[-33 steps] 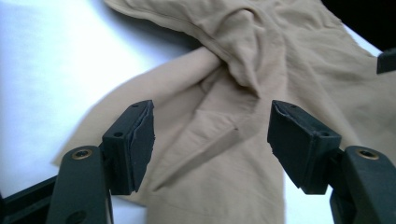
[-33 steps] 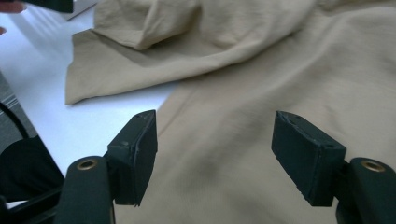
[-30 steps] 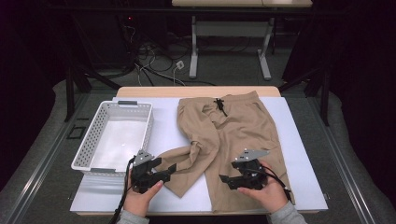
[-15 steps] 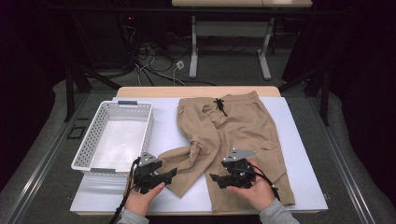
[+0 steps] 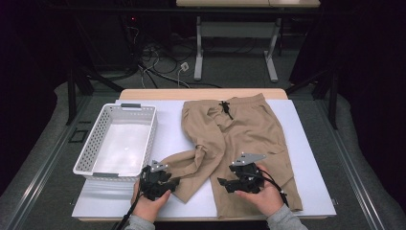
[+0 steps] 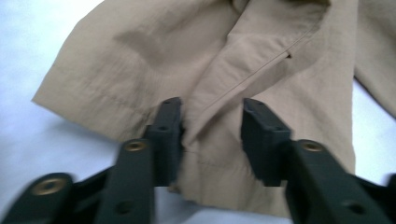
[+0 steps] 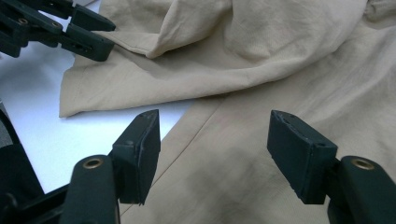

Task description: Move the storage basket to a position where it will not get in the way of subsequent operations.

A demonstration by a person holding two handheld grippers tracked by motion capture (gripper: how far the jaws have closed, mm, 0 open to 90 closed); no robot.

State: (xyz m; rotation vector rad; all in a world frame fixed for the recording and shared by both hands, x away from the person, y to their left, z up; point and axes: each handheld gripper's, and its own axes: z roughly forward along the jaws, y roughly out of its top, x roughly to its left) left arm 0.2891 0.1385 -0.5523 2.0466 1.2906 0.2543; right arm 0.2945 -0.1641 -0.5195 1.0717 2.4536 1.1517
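From the high view, the tan shorts (image 5: 239, 143) lie flat on the white desk (image 5: 311, 139), waistband and black drawstring (image 5: 225, 109) at the far edge, hems toward the person. Their long axis runs from far to near; one leg lies straight, the other is folded and twisted across toward the white basket (image 5: 117, 141) at the left. The left hand-held gripper (image 5: 167, 184) sits at the hem of that twisted leg, and the right hand-held gripper (image 5: 225, 182) rests over the inner edge of the straight leg.

In the left gripper view, the left hand-held gripper (image 6: 212, 133) has just been closing, its jaws partly drawn in with a raised fold of the hem (image 6: 210, 116) between them. One jaw touches the cloth; whether both pads pinch it yet I cannot tell. The fabric looks light, thin and limp, probably a woven cloth that creases readily and will sag from any single hold. A doubled hem or seam is likely the surest place to grip, since it is thicker and less prone to slip.

In the right gripper view, the right hand-held gripper (image 7: 212, 140) stands wide apart above the straight leg's inner edge (image 7: 196, 121), holding nothing. The left hand-held gripper (image 7: 93, 32) shows at the upper left, at the other leg's hem.
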